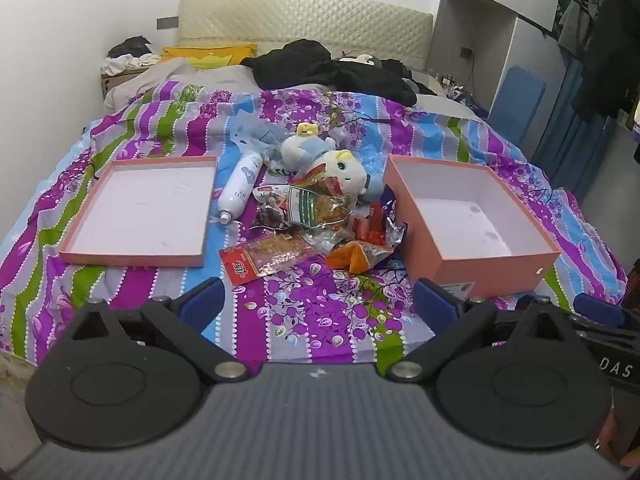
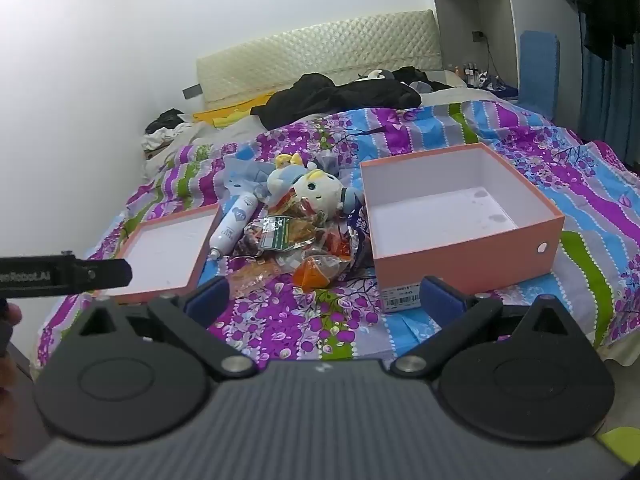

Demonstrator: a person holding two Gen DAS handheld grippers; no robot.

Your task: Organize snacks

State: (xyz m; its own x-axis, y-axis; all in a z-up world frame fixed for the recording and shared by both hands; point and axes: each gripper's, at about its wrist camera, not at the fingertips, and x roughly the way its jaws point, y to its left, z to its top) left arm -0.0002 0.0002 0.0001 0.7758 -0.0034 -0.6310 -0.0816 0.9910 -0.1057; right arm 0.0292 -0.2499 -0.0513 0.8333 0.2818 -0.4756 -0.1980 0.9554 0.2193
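Snack packets (image 1: 316,224): crinkled clear and foil bags, orange, red and green print, heaped on the bed ahead of both tools, between two pink boxes; shallow box (image 1: 140,212) ahead-left of the left tool (image 1: 320,300), deep box (image 2: 460,216) ahead-right of the right tool (image 2: 324,300); both tools spread fully apart, holding nothing; plush toys (image 1: 340,168) and white bottle (image 1: 240,188) overlap the heap, label text unreadable; floral bedspread (image 1: 320,320), padded headboard (image 1: 304,20), white wall

Box label (image 2: 403,300) text unreadable, snack pile (image 1: 320,220) overlapping
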